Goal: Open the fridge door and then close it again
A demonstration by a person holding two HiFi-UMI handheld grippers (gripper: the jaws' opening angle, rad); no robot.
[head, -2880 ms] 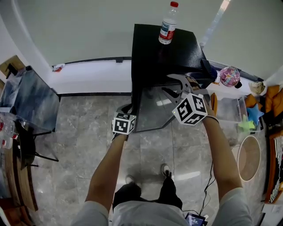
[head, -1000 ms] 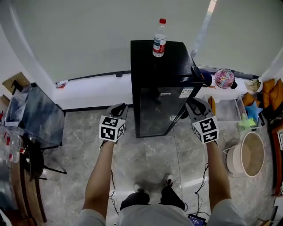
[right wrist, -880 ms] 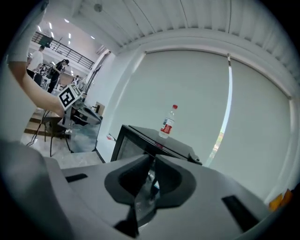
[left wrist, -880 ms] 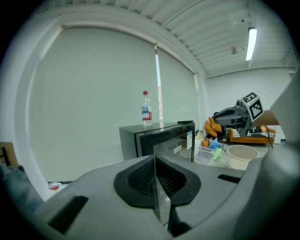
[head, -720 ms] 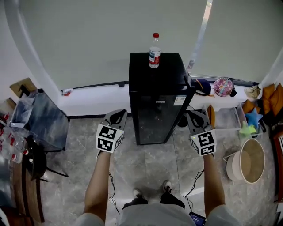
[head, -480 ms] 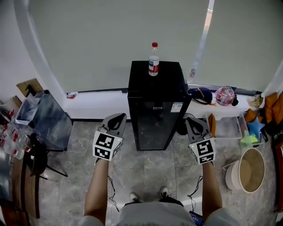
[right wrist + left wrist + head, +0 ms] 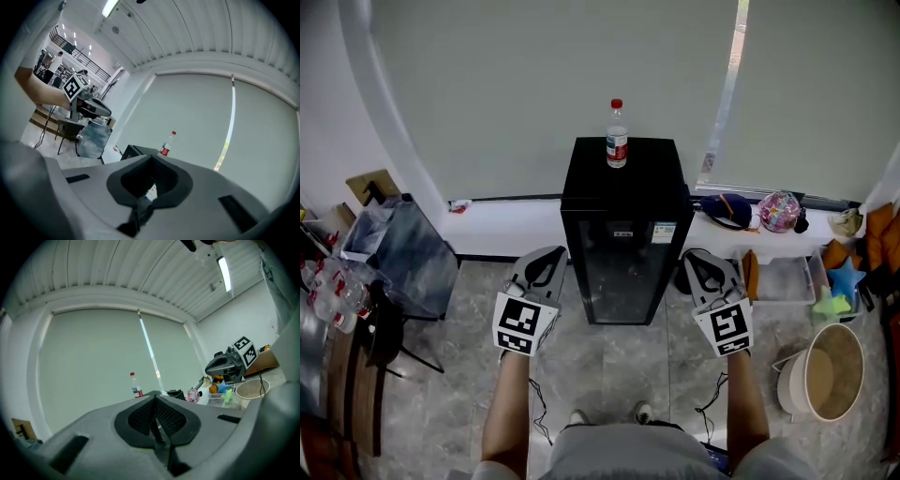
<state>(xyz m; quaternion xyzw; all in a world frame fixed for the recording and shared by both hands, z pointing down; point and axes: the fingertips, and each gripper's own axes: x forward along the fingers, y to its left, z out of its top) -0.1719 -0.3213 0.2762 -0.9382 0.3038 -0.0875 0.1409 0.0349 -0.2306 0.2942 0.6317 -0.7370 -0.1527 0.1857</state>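
Observation:
The black fridge [image 7: 623,234] stands against the blinds with its glass door shut. A water bottle [image 7: 617,136] with a red cap stands on its top. My left gripper [image 7: 546,257] hangs in the air left of the fridge front, jaws shut on nothing. My right gripper [image 7: 701,262] floats at the fridge's right side, also shut and empty. Neither touches the fridge. In the left gripper view the shut jaws [image 7: 154,401] point level past the bottle [image 7: 136,386]. The right gripper view shows its shut jaws [image 7: 150,161], the fridge top [image 7: 133,151] and the bottle [image 7: 167,144].
A dark chair with a grey bag [image 7: 403,258] stands at the left. On the right are a clear bin [image 7: 783,277], a pink ball [image 7: 778,211] and a round basin [image 7: 830,370]. A white ledge [image 7: 502,239] runs along the wall behind the fridge.
The fridge door, open at first, stands shut. The view has backed away from the fridge, and both grippers have drawn back from it and risen, empty.

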